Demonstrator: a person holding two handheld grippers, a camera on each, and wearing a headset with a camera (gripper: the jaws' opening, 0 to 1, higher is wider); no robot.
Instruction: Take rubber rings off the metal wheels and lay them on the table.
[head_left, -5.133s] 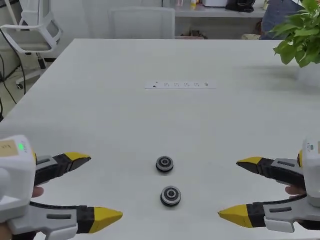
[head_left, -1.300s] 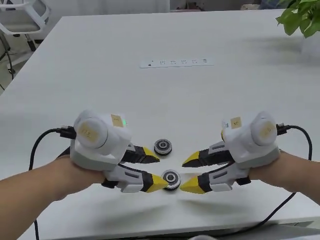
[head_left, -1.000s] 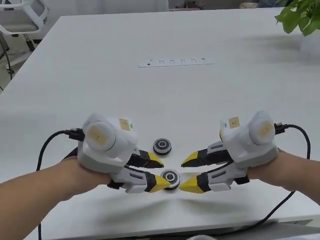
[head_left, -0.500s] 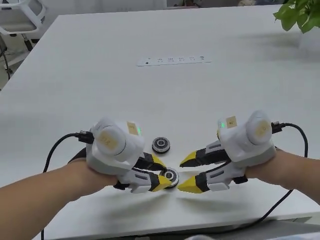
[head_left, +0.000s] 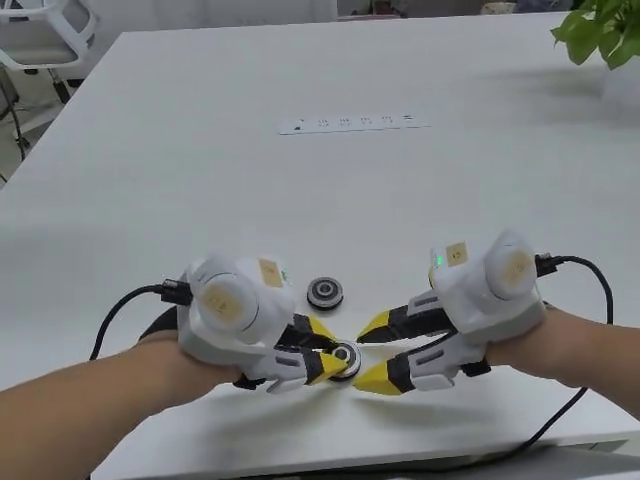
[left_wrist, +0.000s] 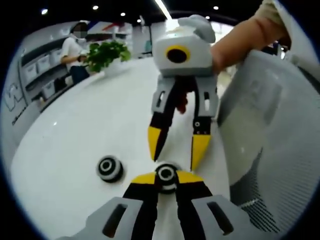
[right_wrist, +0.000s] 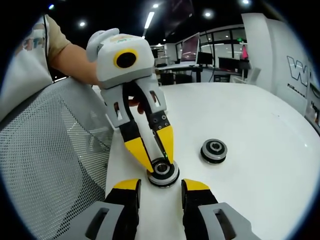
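Clamping near wheel (head_left: 347, 359), left tool (head_left: 330, 348); right tool (head_left: 366, 357) jaws apart.

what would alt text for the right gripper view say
The left gripper reaches in from the upper left, its yellow-tipped jaws closed on the near wheel on a white table. The right gripper sits open just below it; a second wheel lies to the right.

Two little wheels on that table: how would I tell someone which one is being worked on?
On the white table, look toward its near edge, where two small black-rimmed metal wheels lie. It is the near wheel, pinched between the left gripper's yellow tips, with the open right gripper facing it; the far wheel lies apart, untouched.
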